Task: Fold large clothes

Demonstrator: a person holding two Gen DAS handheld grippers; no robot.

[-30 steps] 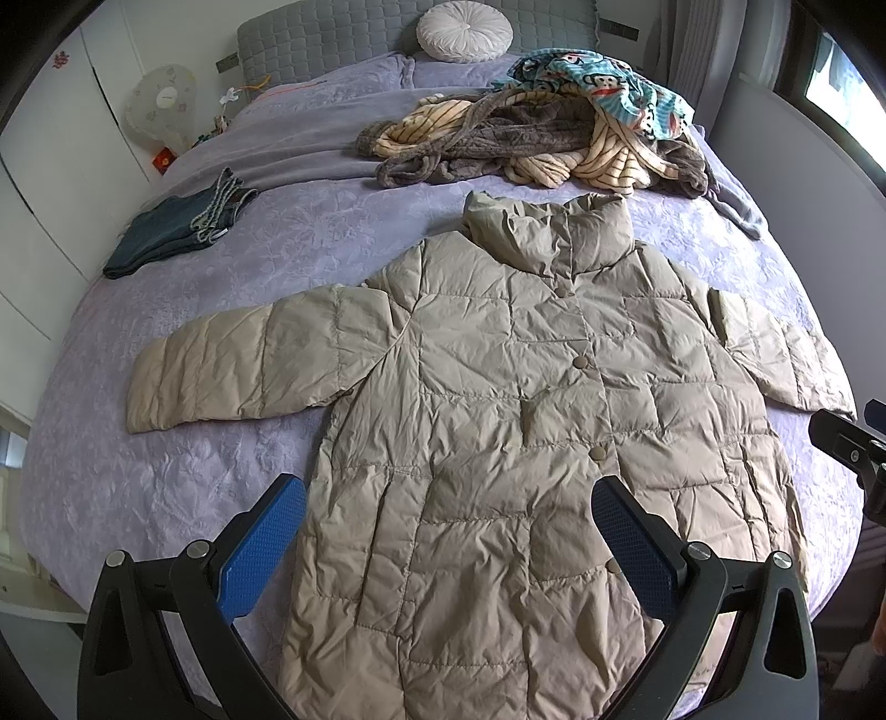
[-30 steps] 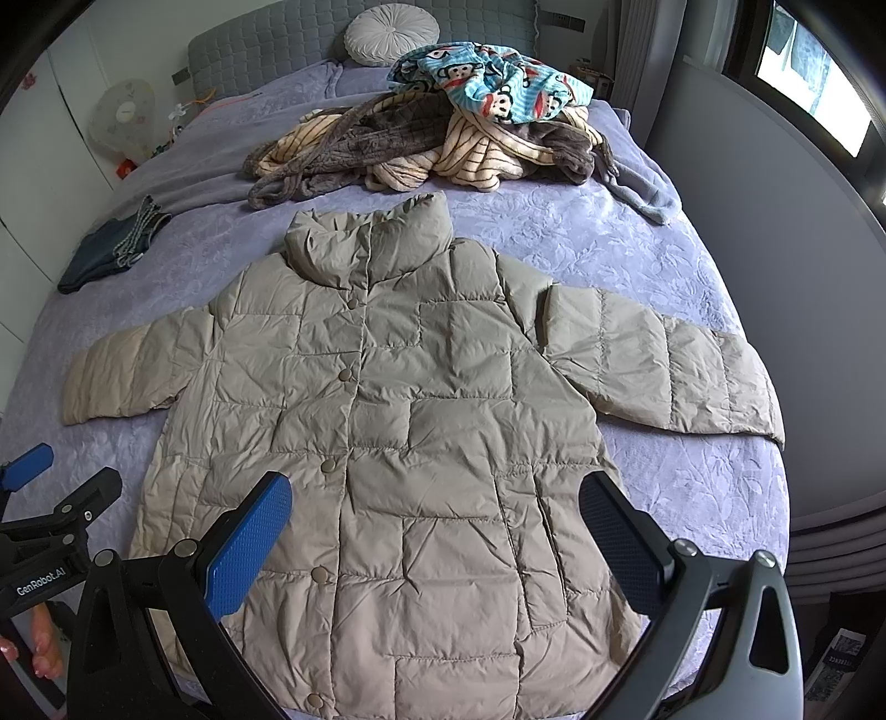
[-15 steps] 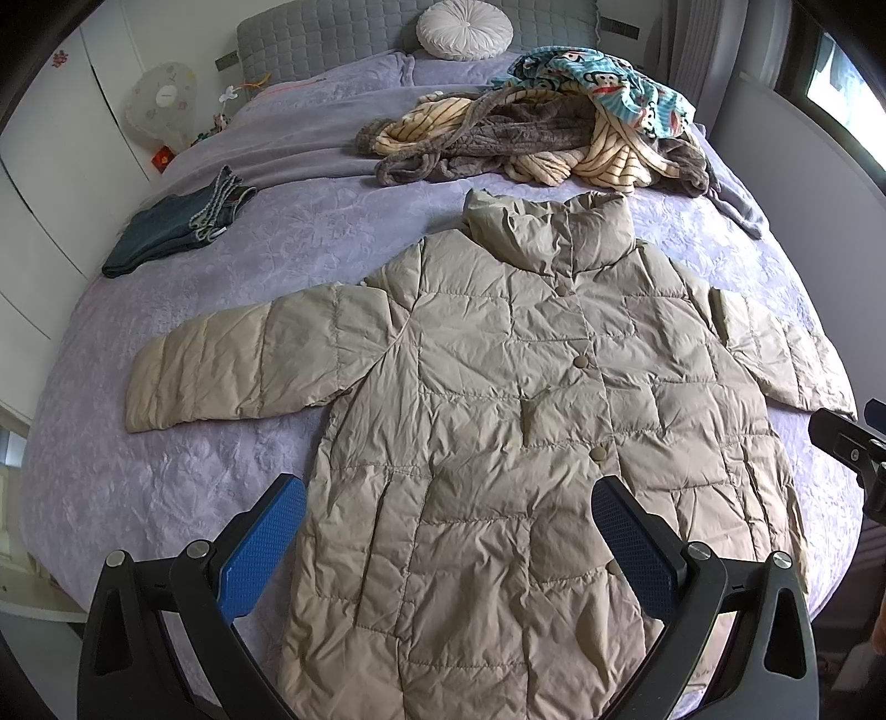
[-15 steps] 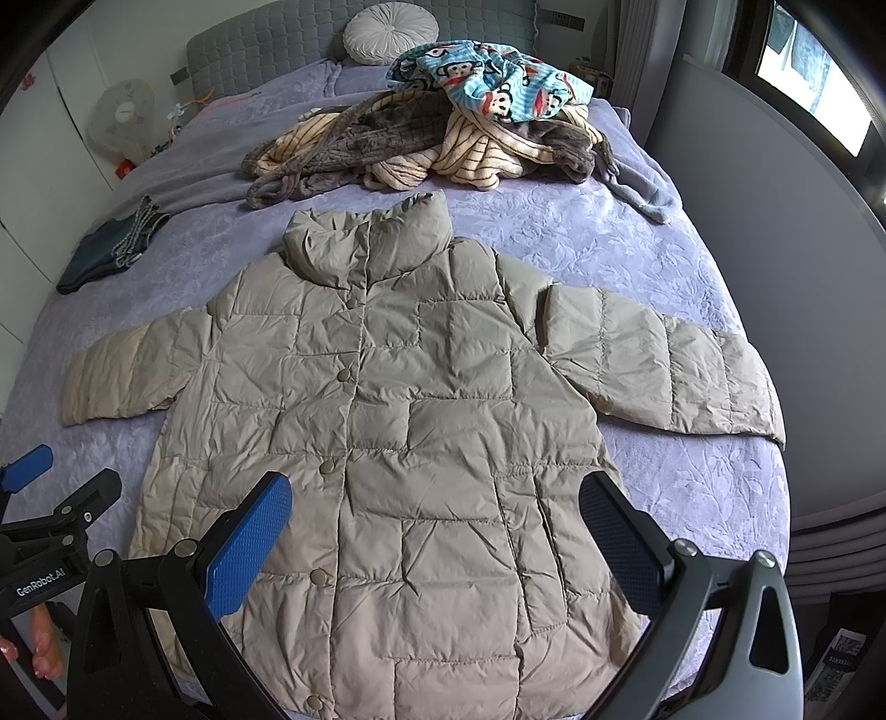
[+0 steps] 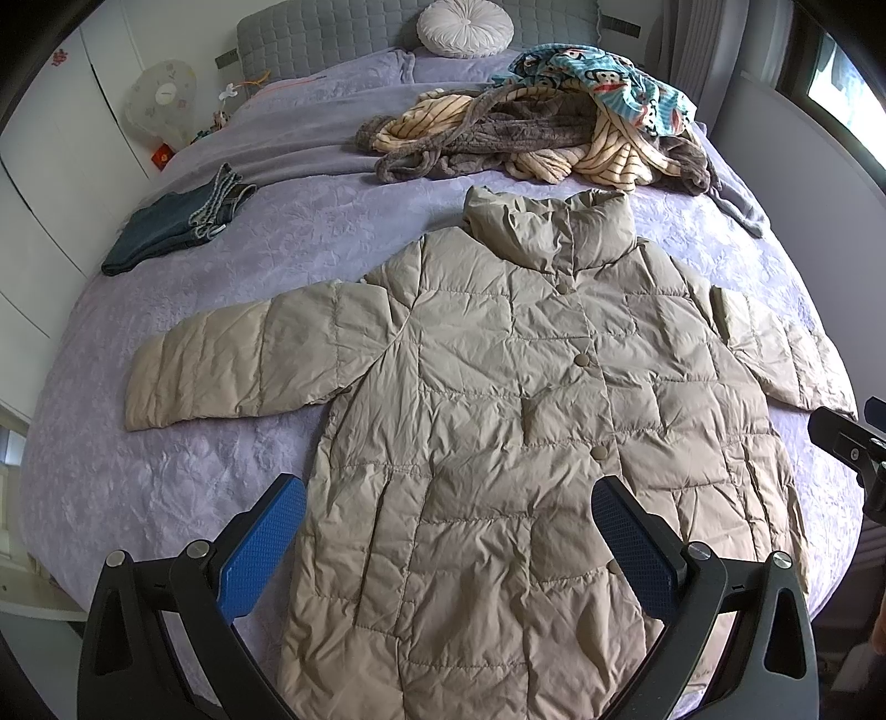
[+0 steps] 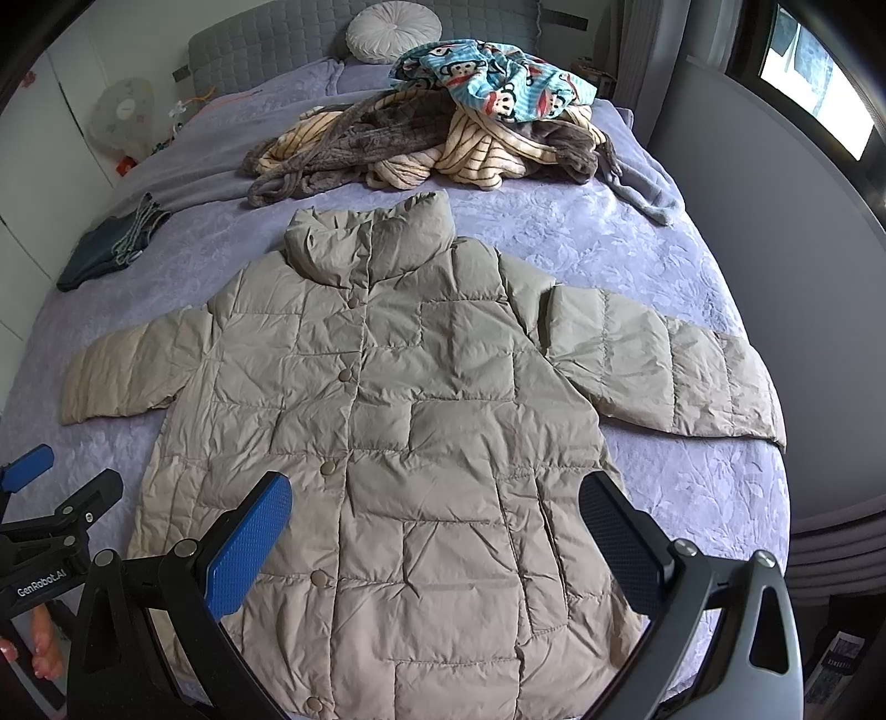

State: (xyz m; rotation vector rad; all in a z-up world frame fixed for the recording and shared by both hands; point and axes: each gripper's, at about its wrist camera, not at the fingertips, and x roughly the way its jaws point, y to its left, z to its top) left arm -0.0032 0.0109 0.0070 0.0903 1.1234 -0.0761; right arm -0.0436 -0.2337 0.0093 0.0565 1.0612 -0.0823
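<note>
A beige quilted puffer coat (image 5: 515, 421) (image 6: 398, 421) lies flat and buttoned on the purple bedspread, collar toward the headboard, both sleeves spread out sideways. My left gripper (image 5: 448, 543) hovers open above the coat's lower hem, nothing between its blue pads. My right gripper (image 6: 434, 540) is also open, over the lower front of the coat. In the left wrist view the right gripper's tip shows at the right edge. Part of the left gripper shows at the left edge in the right wrist view.
A heap of unfolded clothes (image 5: 542, 138) (image 6: 437, 138) lies near the headboard, behind the collar. Folded jeans (image 5: 177, 221) (image 6: 111, 243) rest at the left side of the bed (image 5: 166, 471). A round white cushion (image 5: 465, 25) leans on the headboard. A grey wall panel (image 6: 775, 221) runs along the right.
</note>
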